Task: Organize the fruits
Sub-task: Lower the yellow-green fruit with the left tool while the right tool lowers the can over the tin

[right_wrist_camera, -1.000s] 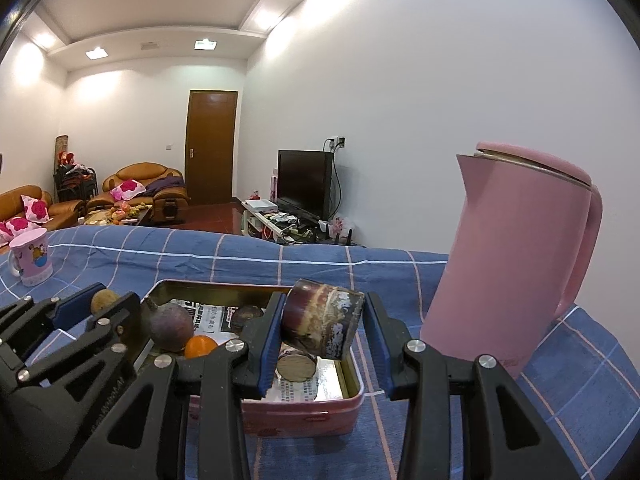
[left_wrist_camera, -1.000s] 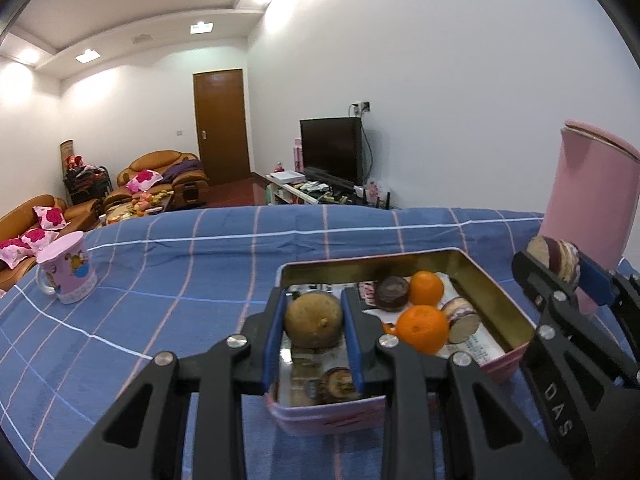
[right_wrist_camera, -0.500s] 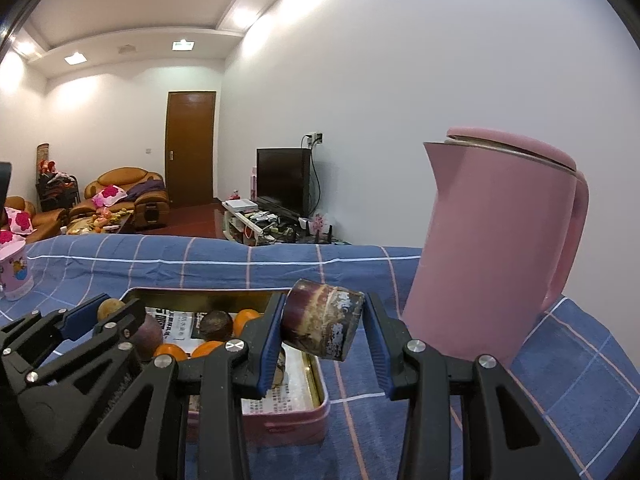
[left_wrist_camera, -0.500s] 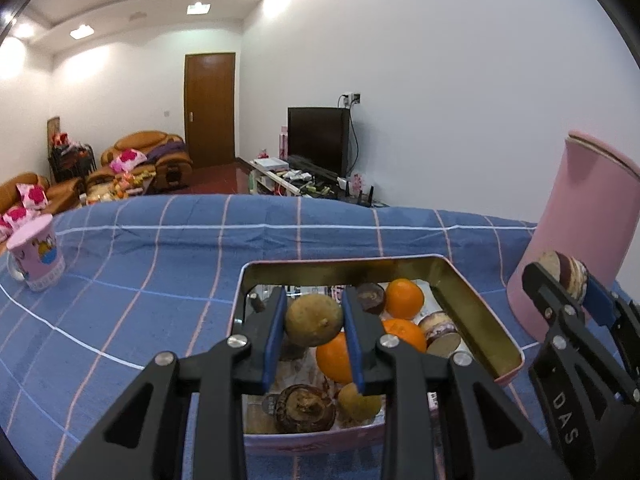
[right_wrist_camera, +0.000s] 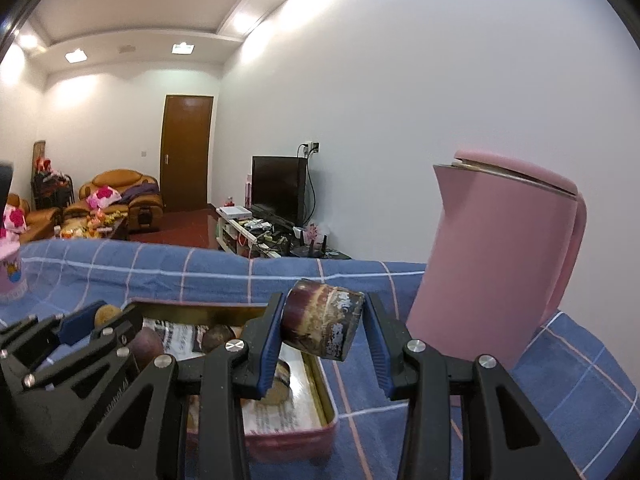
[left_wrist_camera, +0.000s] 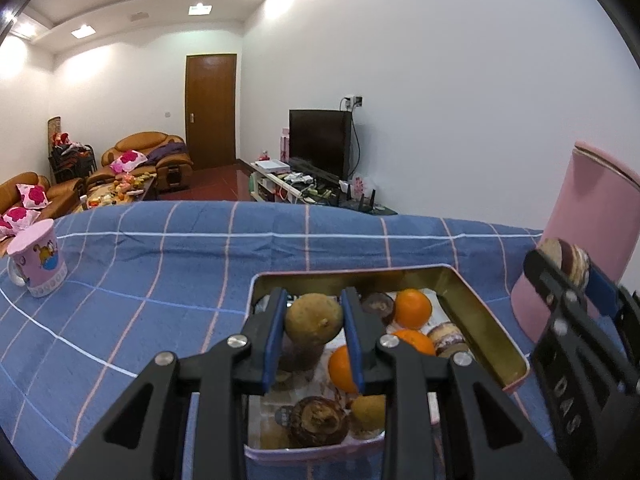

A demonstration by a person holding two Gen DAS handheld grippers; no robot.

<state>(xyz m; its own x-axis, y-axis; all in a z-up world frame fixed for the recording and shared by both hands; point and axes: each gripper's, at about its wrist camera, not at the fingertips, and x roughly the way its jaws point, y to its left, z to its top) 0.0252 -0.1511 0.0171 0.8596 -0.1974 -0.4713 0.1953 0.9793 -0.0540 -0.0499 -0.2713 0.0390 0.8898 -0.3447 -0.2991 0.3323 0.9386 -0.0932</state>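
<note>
So your left gripper (left_wrist_camera: 314,322) pinches a brownish-green round fruit (left_wrist_camera: 313,319) between its blue pads, held above the near-left part of the pink tin (left_wrist_camera: 486,330). Your right gripper (right_wrist_camera: 324,330) clamps a purple-brown sugarcane chunk (right_wrist_camera: 323,327), lying sideways between the pads, cut end facing right, up over the tin's right edge; in the left view that same gripper (left_wrist_camera: 568,276) shows at the far right with the chunk (left_wrist_camera: 566,258) in it. Inside the tin: an orange (left_wrist_camera: 413,308) toward the back, a second orange (left_wrist_camera: 414,340) just in front of it, a third orange (left_wrist_camera: 340,364) partly hidden behind your left finger, a dark round fruit (left_wrist_camera: 378,304) left of the back orange, another cane piece (left_wrist_camera: 446,338) at the right, a brown round fruit (left_wrist_camera: 318,426) and a yellowish fruit (left_wrist_camera: 368,416) at the near wall. Printed paper lines the tin's bottom. The tin sits on a blue checked cloth (left_wrist_camera: 160,280). A pink kettle (right_wrist_camera: 500,272) stands upright right of the tin, near it but apart. A pink cartoon mug (left_wrist_camera: 38,258) sits well apart at the cloth's far left. Beyond the table: a TV (left_wrist_camera: 318,142) on a low stand, a brown door (left_wrist_camera: 210,110), orange sofas (left_wrist_camera: 146,156) with pink cushions.
</note>
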